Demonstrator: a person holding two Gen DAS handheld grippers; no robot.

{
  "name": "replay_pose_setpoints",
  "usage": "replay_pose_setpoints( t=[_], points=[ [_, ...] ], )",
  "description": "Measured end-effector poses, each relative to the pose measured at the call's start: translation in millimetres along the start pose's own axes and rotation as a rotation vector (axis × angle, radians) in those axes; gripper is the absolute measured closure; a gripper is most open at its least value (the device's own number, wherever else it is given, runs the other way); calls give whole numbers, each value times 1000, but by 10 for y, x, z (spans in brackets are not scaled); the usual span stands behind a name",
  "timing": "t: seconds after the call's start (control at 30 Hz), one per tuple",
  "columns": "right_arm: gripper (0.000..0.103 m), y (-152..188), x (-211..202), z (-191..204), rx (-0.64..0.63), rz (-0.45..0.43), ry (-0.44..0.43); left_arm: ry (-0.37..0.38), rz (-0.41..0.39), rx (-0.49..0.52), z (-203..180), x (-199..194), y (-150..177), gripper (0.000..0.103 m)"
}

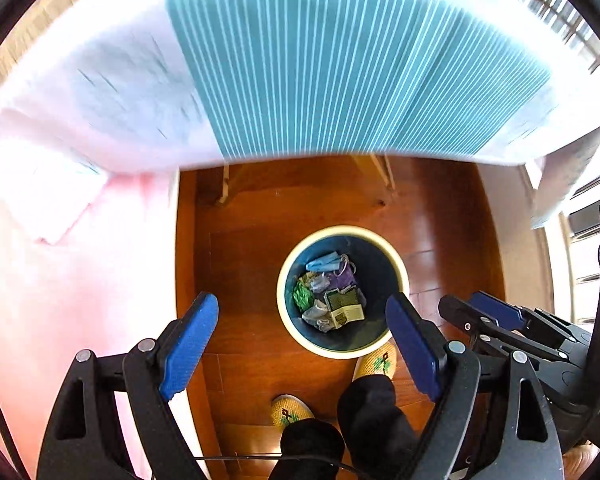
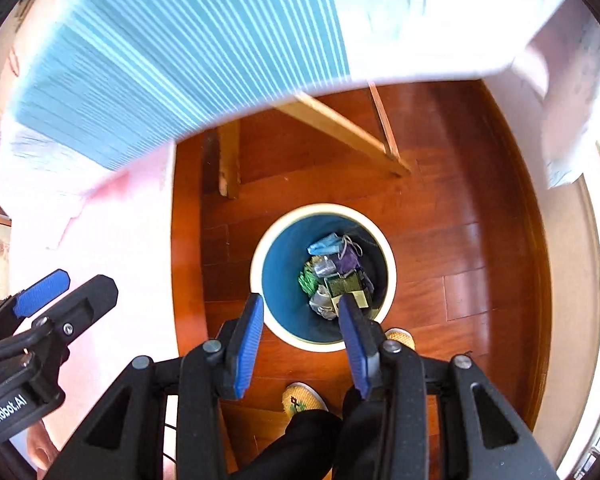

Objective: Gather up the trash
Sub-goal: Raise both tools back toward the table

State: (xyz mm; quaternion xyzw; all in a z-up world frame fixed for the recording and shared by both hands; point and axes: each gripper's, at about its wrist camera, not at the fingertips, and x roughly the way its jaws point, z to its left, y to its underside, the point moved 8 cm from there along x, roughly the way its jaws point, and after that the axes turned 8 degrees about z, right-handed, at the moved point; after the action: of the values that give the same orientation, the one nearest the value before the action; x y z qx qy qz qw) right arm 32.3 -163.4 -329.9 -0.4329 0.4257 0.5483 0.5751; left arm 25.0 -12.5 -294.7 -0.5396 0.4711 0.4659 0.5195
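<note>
A round bin (image 1: 296,332) with a cream rim and blue inside stands on the wooden floor, below both grippers; it also shows in the right wrist view (image 2: 276,320). Inside lie a blue face mask (image 1: 322,262), purple and green wrappers and a dark green packet (image 1: 342,304); the same trash pile (image 2: 334,276) shows in the right wrist view. My left gripper (image 1: 304,346) is open and empty, high above the bin's near side. My right gripper (image 2: 302,342) is open and empty, also above the bin's near rim. Each gripper appears at the edge of the other's view.
A table with a teal-striped cloth (image 1: 320,60) over white fabric hangs above the floor, with wooden legs (image 2: 340,124) behind the bin. A pink-white surface (image 1: 60,280) fills the left. The person's yellow slippers (image 1: 376,362) stand beside the bin.
</note>
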Motion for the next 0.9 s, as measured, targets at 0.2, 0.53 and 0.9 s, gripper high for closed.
replay_pose_setpoints(
  t=[0.2,0.53,0.9],
  points=[
    [60,91,-824,295,-29,-70,-12,30,-73,26,41,-894,-11,18],
    [59,264,-1839,769,-74,-195,-28,29,-204,90,190,-2091,74,18],
    [59,-30,-2839,931,-117,-427,33,40,-391,136,323,-3014,-188,18]
  ],
)
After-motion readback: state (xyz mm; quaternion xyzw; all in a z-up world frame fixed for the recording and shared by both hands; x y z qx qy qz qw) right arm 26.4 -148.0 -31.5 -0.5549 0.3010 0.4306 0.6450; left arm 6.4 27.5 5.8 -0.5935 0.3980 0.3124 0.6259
